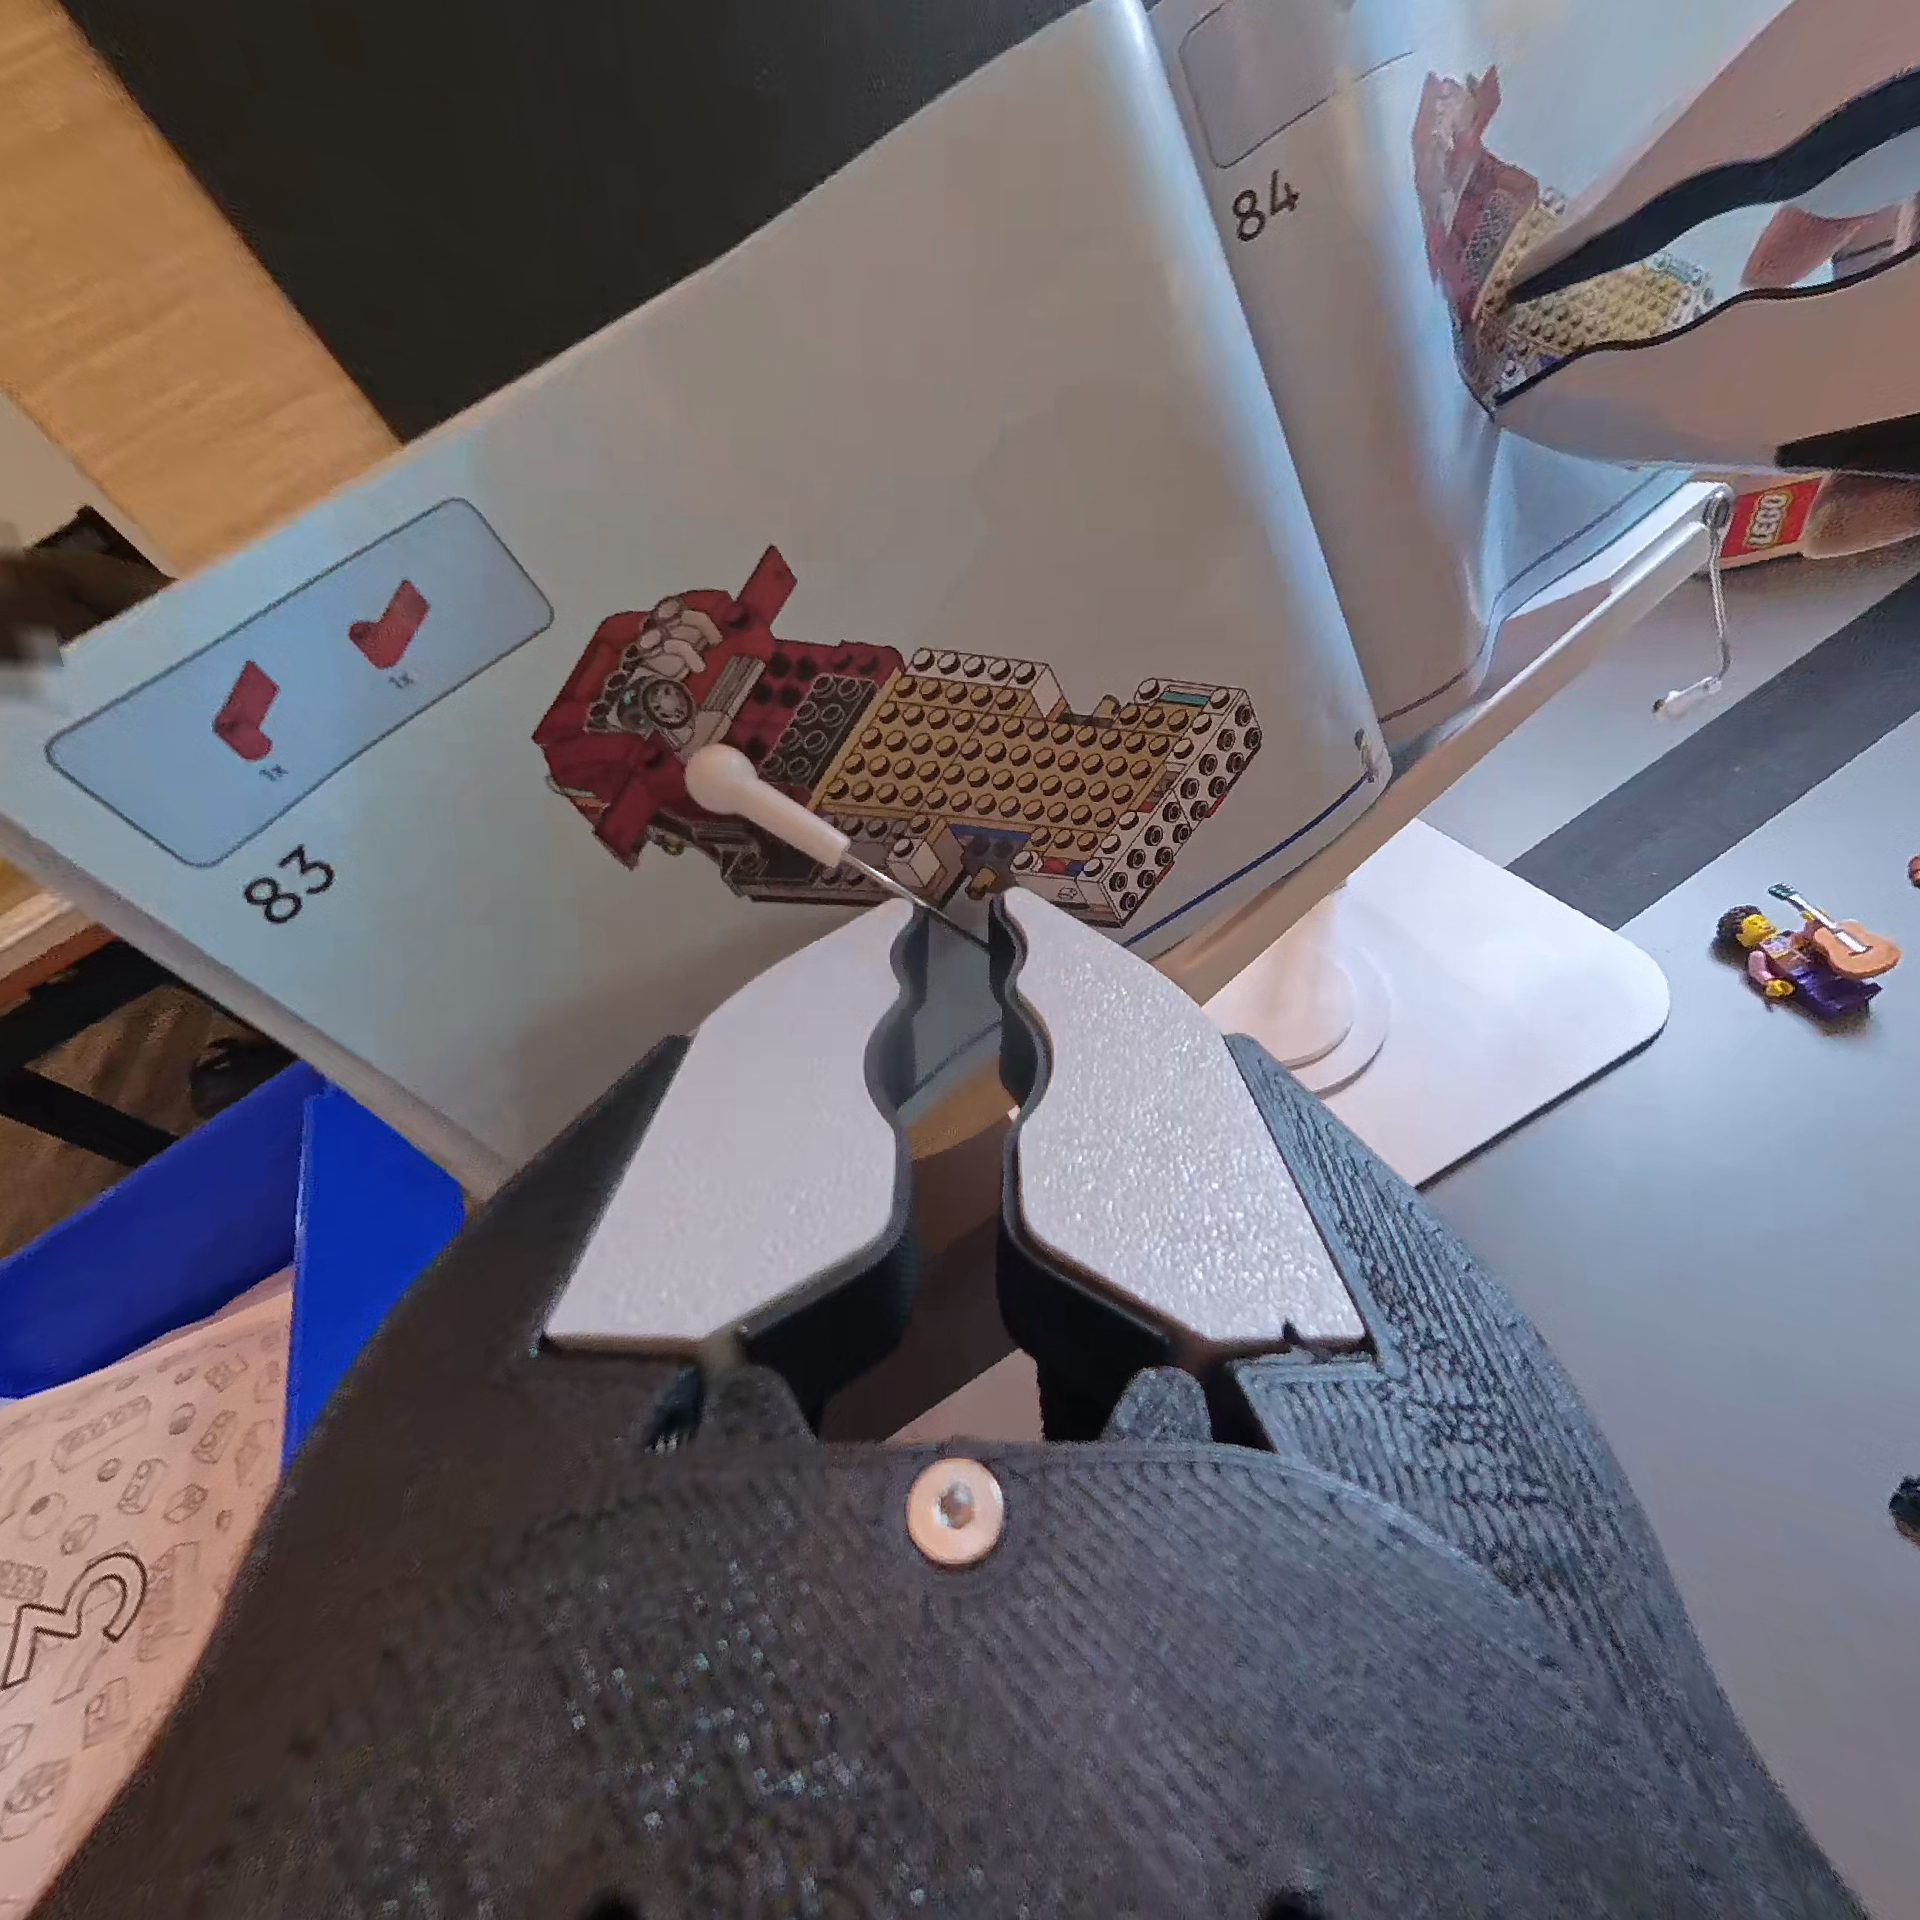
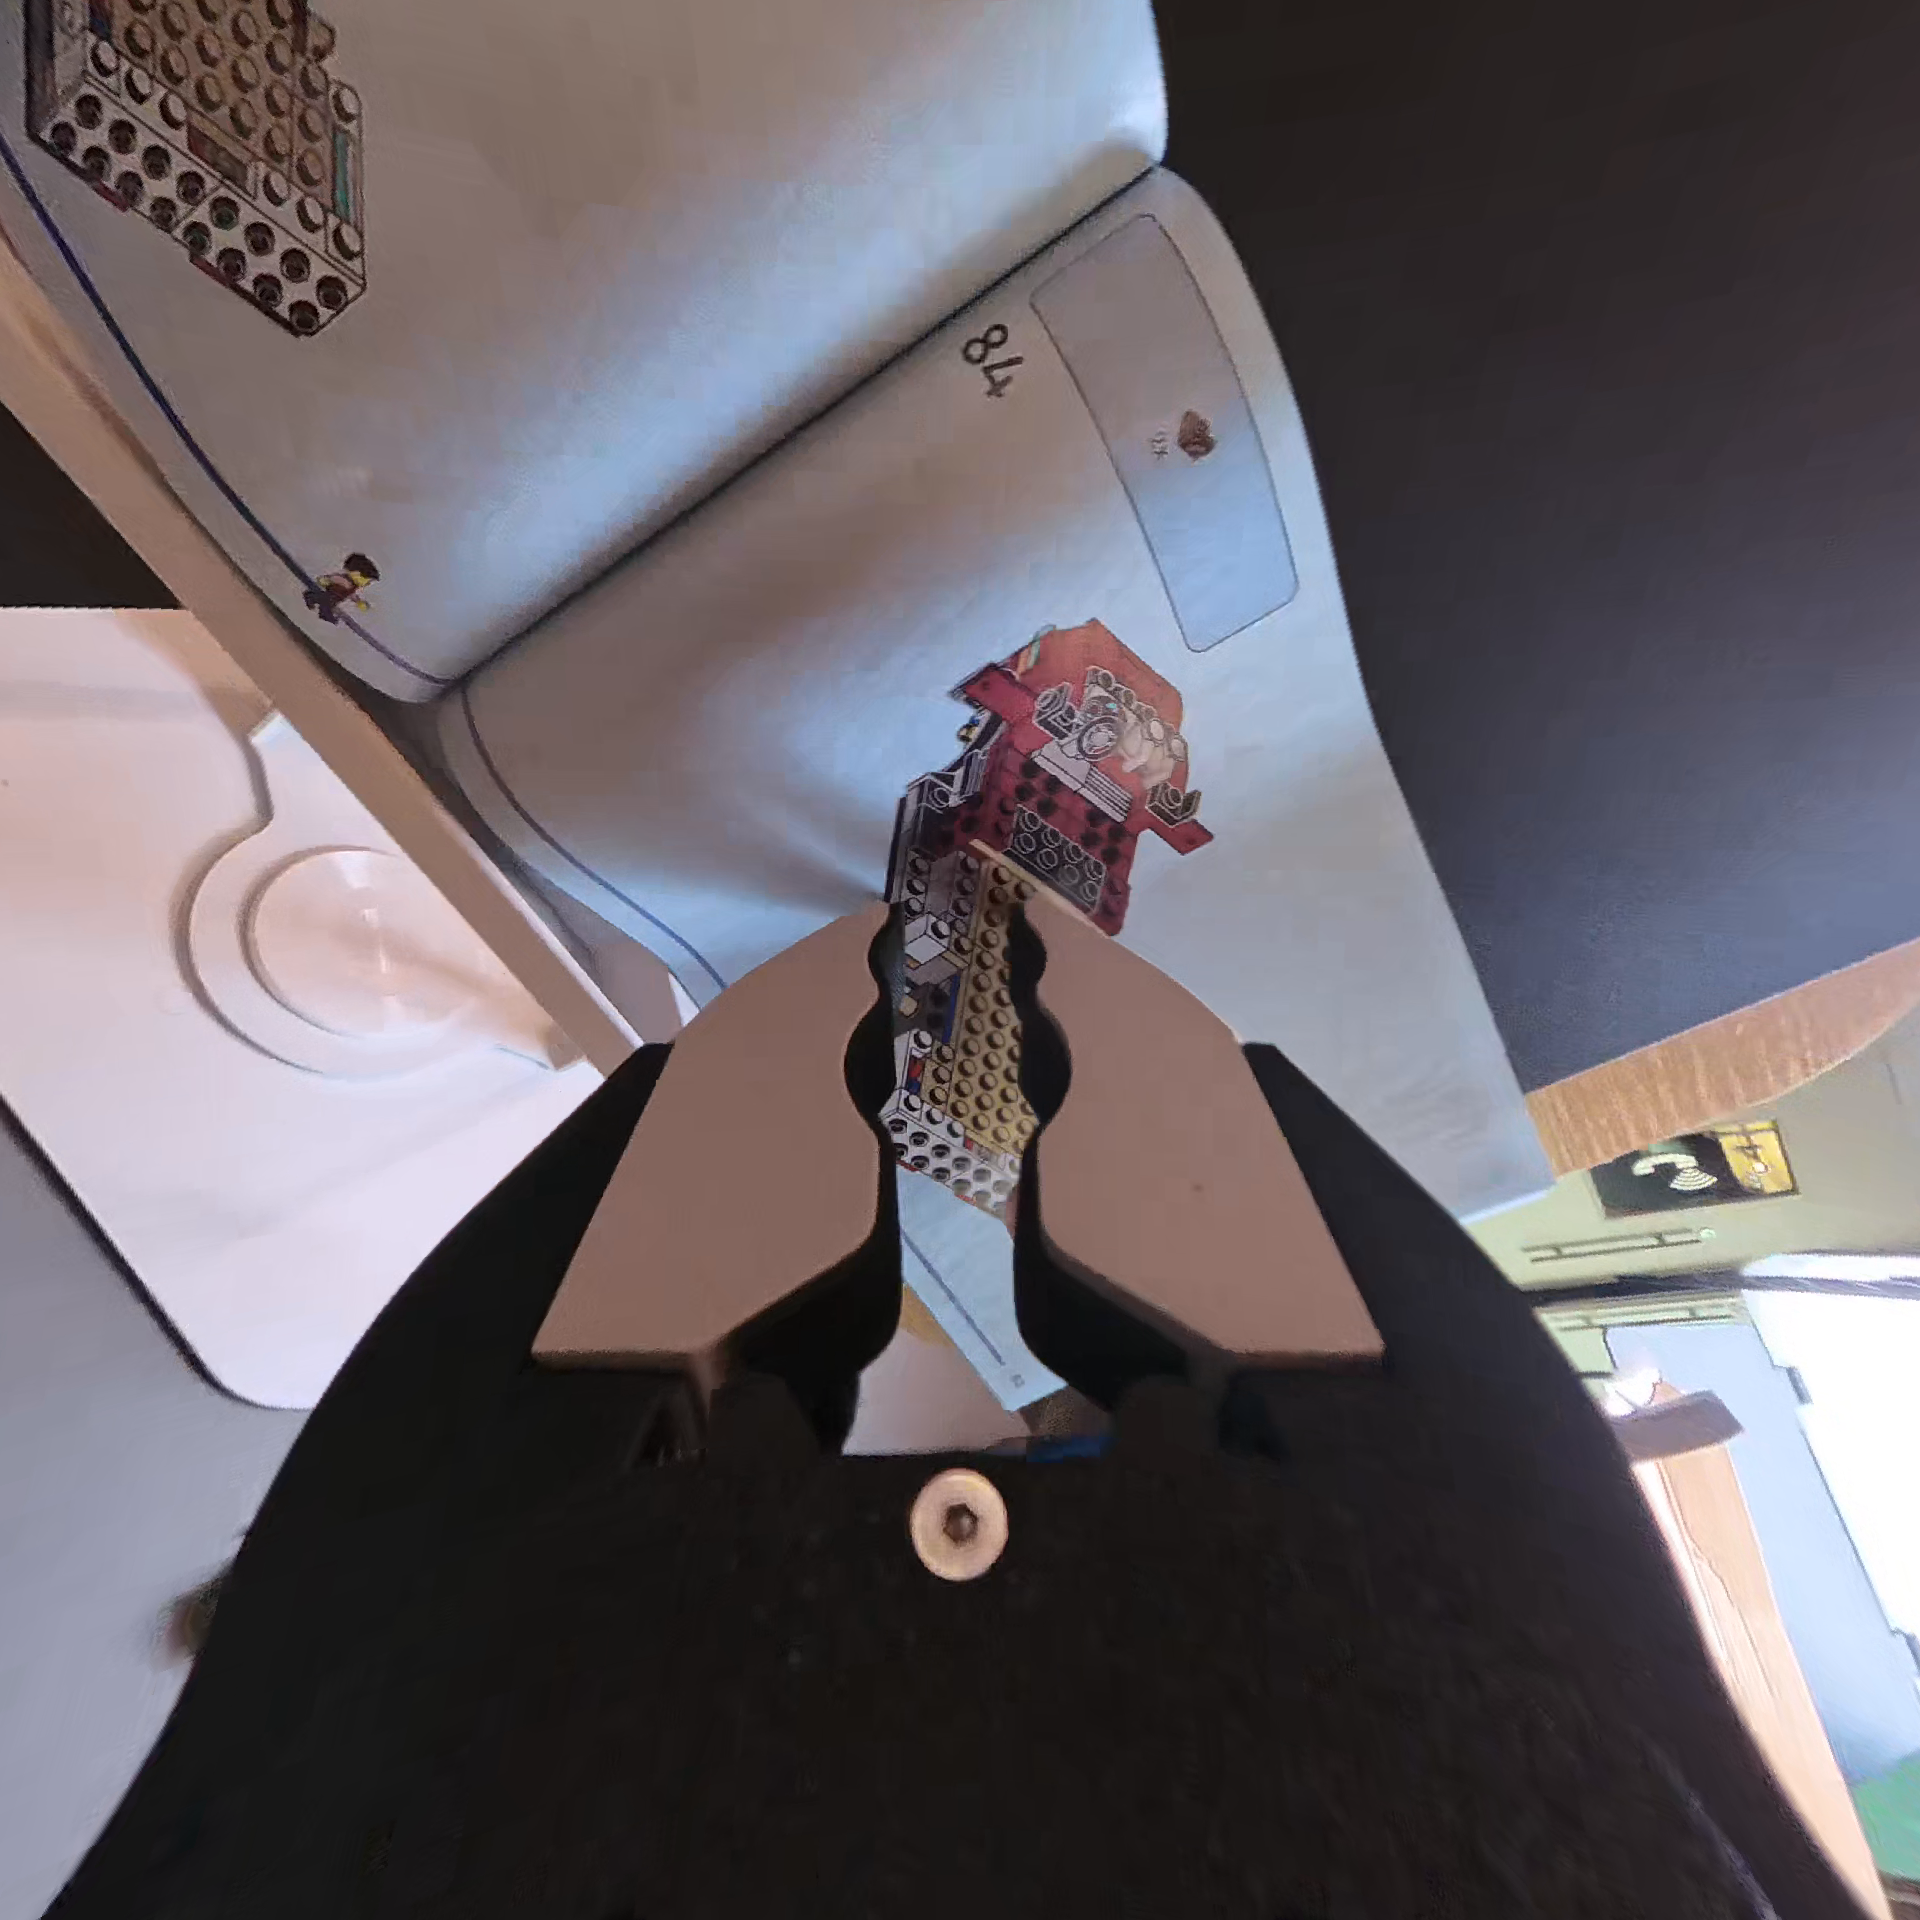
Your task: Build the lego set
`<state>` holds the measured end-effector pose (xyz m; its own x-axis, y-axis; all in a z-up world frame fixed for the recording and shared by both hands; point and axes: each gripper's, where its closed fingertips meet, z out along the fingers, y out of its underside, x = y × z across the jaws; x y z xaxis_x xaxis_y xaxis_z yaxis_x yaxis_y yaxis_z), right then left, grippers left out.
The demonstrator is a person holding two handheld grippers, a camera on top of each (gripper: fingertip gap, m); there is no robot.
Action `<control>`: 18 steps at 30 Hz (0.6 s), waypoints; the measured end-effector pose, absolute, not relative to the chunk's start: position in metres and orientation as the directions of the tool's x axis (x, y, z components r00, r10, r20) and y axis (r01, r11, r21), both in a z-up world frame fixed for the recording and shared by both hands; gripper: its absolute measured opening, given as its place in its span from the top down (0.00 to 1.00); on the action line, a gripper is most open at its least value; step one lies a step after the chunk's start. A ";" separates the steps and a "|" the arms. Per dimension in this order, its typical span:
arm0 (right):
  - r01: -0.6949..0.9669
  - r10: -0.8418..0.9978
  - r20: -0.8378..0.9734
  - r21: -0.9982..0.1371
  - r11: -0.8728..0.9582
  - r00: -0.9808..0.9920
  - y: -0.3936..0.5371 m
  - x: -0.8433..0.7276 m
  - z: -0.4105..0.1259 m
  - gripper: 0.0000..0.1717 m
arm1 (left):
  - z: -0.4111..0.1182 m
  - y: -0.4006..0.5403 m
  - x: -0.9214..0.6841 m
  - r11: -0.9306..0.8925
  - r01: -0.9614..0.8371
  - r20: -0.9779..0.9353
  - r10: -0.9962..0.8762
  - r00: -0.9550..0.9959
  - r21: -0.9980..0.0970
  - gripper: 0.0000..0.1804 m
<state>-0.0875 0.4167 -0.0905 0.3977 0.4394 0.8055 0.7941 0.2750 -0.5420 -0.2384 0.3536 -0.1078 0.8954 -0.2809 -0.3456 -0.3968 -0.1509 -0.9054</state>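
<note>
Left gripper (image 1: 951, 925) – jaws a narrow slit apart, low against the left page of the open instruction booklet (image 1: 935, 468). Thin page-holder wire (image 1: 758, 795) with white knob tip slanting across that page and down into the slit; cannot tell if either pad presses on it. Booklet propped upright on white stand (image 1: 1507, 997) on dark table (image 1: 1662, 1351). Minifigure with guitar (image 1: 1808, 951) lying on the table right of the stand, well apart. Blue bin (image 1: 156, 1247) and printed paper bag (image 1: 104, 1507) at lower left. Right gripper (image 2: 951, 925) – jaws slightly apart, nothing gripped, close in front of the curling right page, printed brick model visible through the gap.
</note>
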 end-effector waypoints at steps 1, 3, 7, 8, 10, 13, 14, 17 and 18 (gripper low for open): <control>0.794 0.419 0.820 -0.530 0.298 0.390 0.416 -0.088 -0.092 0.92 | -0.107 0.353 -0.236 -0.144 -0.420 -0.371 -0.276 0.886 -0.896 0.94; 0.792 0.373 0.849 -0.502 0.347 0.374 0.414 -0.089 -0.095 0.96 | -0.106 0.351 -0.234 -0.150 -0.465 -0.419 -0.260 0.870 -0.872 0.93; 0.769 0.388 0.830 -0.534 0.352 0.400 0.412 -0.086 -0.097 0.94 | -0.090 0.340 -0.246 -0.169 -0.481 -0.457 -0.165 0.874 -0.860 0.83; 0.757 0.407 0.815 -0.556 0.343 0.413 0.412 -0.086 -0.097 0.94 | -0.078 0.333 -0.245 -0.137 -0.484 -0.467 -0.135 0.874 -0.865 0.84; 0.737 0.433 0.789 -0.589 0.331 0.436 0.413 -0.086 -0.098 0.94 | -0.059 0.323 -0.227 -0.067 -0.467 -0.451 -0.166 0.877 -0.882 0.85; 0.715 0.453 0.761 -0.624 0.315 0.464 0.413 -0.086 -0.098 0.94 | -0.059 0.322 -0.162 0.022 -0.475 -0.447 -0.380 0.810 -0.880 0.90; 0.701 0.464 0.746 -0.642 0.310 0.478 0.412 -0.086 -0.098 0.94 | -0.067 0.328 -0.143 0.014 -0.495 -0.453 -0.427 0.783 -0.869 0.90; 0.620 0.534 0.650 -0.737 0.270 0.540 0.410 -0.085 -0.097 0.92 | -0.097 0.365 -0.119 -0.055 -0.577 -0.505 -0.421 0.754 -0.815 1.00; 0.564 0.574 0.587 -0.788 0.245 0.571 0.408 -0.083 -0.096 0.89 | -0.108 0.379 -0.124 -0.117 -0.606 -0.527 -0.383 0.759 -0.787 1.00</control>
